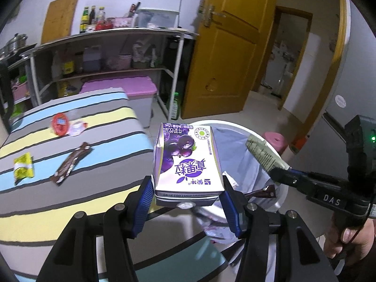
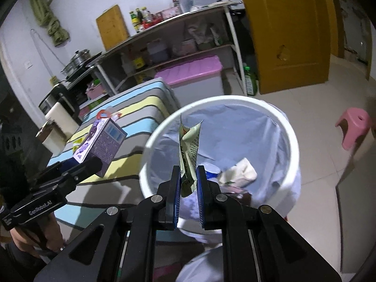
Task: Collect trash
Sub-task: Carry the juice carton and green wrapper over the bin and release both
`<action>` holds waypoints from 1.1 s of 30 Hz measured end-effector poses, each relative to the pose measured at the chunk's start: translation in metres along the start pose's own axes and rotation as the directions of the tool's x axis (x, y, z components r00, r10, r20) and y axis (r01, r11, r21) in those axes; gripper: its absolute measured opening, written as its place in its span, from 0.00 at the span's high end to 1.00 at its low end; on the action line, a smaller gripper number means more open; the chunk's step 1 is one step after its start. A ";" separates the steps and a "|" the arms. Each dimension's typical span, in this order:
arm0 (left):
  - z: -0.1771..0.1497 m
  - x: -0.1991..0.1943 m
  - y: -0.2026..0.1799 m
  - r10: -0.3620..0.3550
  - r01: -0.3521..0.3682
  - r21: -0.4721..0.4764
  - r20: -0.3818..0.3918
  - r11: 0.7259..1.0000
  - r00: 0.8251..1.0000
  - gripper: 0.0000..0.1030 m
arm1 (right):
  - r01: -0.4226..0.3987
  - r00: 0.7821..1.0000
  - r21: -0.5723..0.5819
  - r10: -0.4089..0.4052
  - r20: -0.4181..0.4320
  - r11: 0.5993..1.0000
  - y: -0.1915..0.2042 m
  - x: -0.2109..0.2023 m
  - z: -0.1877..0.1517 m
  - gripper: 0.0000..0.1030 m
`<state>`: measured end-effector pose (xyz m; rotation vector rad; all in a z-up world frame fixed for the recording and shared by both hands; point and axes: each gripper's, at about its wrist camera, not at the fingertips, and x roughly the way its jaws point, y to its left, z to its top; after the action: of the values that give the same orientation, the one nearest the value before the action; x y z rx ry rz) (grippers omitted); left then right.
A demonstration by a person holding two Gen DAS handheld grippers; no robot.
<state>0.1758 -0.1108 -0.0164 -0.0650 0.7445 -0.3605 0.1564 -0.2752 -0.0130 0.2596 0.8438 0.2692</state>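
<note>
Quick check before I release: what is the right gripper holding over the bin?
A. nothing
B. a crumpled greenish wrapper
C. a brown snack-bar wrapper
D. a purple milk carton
B: the right gripper is shut on a crumpled greenish wrapper above the white trash bin; the purple milk carton sits in the left gripper.

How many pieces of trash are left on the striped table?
4: a yellow packet at the left, a brown wrapper beside it, a red lid and a clear cup farther back. Others could be hidden behind the gripper.
</note>
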 end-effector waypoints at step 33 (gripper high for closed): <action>0.005 0.064 -0.041 -0.121 0.128 0.043 -0.124 0.991 0.985 0.46 | 0.044 0.996 0.047 -0.040 -0.076 0.998 -0.031 0.022 -0.005 0.69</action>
<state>0.2103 -0.1712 -0.0472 -0.0419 0.8534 -0.5060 0.1706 -0.2964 -0.0412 0.2786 0.9302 0.2205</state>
